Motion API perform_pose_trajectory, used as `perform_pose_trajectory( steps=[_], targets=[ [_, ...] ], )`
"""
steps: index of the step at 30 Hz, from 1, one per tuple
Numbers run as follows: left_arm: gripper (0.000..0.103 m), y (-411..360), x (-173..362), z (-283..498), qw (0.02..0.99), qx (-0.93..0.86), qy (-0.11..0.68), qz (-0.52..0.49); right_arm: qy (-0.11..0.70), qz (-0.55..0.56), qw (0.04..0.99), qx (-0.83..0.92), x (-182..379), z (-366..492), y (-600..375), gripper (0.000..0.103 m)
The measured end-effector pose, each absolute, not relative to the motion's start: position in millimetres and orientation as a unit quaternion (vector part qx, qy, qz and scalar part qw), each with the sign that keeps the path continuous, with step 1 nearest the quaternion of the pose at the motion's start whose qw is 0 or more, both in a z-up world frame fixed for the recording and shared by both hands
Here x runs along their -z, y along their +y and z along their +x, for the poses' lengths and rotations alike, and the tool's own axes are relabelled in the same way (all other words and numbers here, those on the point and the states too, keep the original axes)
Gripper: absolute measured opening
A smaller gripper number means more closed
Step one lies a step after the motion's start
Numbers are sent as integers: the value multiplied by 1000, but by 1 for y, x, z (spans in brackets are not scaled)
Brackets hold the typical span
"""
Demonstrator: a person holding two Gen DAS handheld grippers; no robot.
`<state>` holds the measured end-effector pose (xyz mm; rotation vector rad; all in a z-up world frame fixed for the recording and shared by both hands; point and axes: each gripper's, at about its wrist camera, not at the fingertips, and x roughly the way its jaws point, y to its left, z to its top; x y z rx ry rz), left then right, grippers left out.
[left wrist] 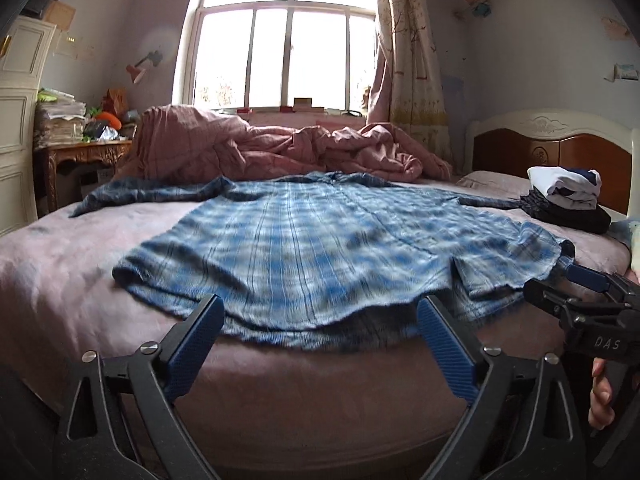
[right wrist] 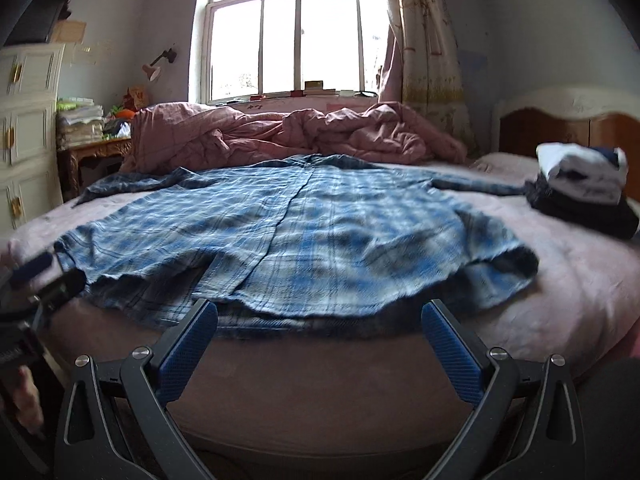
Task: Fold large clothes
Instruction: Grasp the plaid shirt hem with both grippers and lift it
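Plaid shirt (left wrist: 320, 248) spread flat on bed (left wrist: 72, 280), hem nearest. Left gripper (left wrist: 320, 320) and right gripper (right wrist: 320, 320) both splayed wide, empty, poised at hem. Likely pre-fold stage; next: pinch hem corners or sleeve.

Blown-out window (left wrist: 280, 40) backlights the dim room; fisheye edges warp, blurred.

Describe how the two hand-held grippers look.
Both alike: the left hand-held gripper and right hand-held gripper have black angular frames, silver pivot screws and blue textured fingers. The right one's body bears white "DAS" lettering in the left wrist view.
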<state>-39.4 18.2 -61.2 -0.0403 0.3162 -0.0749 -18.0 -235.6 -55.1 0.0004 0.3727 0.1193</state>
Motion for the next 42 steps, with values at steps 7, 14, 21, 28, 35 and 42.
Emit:
perform_pose_trajectory(
  steps=[7,14,21,28,35,42],
  targets=[
    [74,30,81,-30,972,19,212,-99,221,58,968,-103,63,-6,-240,96],
    [57,34,81,-25,968,21,216,-129,239,118,957,-111,72,1,-246,67],
    [3,42,71,-7,963,2,229,-145,266,188,941,-89,62,22,-275,18],
    [2,38,17,11,971,18,216,-97,232,95,964,-93,17,40,-271,7],
    [2,37,-22,118,960,28,273,-53,244,34,962,-113,-34,125,-263,7],
    [2,42,-12,197,951,37,307,-19,285,15,951,-121,-32,216,-252,7]
  ],
)
